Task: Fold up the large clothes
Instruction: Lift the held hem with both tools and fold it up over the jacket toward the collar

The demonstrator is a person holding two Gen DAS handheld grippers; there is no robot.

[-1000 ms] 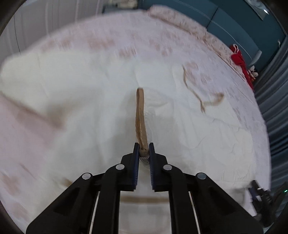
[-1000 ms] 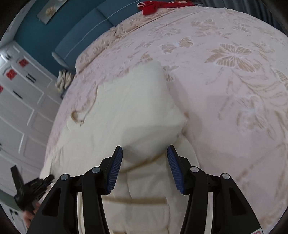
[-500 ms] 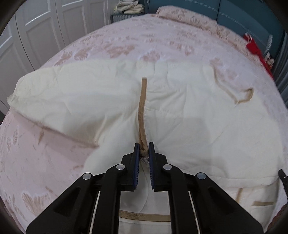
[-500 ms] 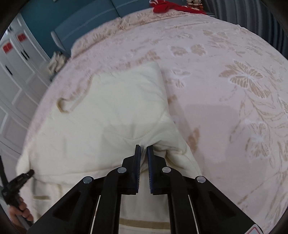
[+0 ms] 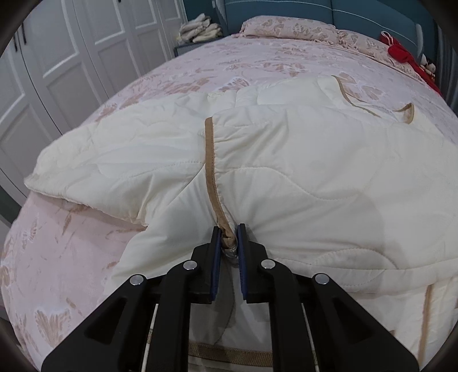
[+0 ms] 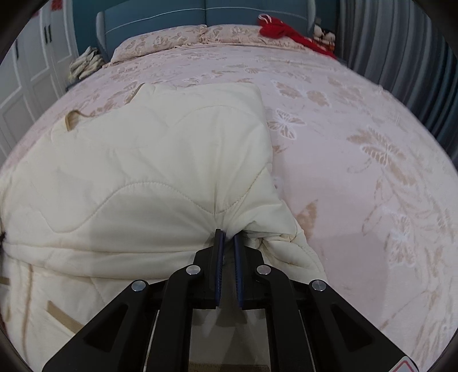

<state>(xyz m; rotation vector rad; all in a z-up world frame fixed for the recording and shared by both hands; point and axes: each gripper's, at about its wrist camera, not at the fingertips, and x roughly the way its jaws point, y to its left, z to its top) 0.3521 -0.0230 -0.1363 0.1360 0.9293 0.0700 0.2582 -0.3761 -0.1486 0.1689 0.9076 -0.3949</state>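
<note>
A large cream quilted blanket (image 5: 300,160) with tan edging lies partly folded on a pink flowered bed (image 5: 71,257). My left gripper (image 5: 229,237) is shut on the blanket's tan-trimmed edge (image 5: 210,160), which runs straight away from the jaws. In the right wrist view the same blanket (image 6: 143,160) spreads to the left, and my right gripper (image 6: 227,237) is shut on a bunched fold of it near its right edge. A tan trim loop (image 6: 73,117) lies at the far left corner.
White wardrobe doors (image 5: 71,57) stand left of the bed. Pillows (image 6: 200,34) and a red garment (image 6: 283,28) lie at the teal headboard (image 6: 200,11). A stack of folded cloths (image 5: 200,28) sits beside the bed. Grey curtains (image 6: 400,43) hang on the right.
My right gripper was open over the blanket a second ago; it closed on the fold. Both grippers have drawn back toward the bed's foot, pulling the blanket layer taut with them.
</note>
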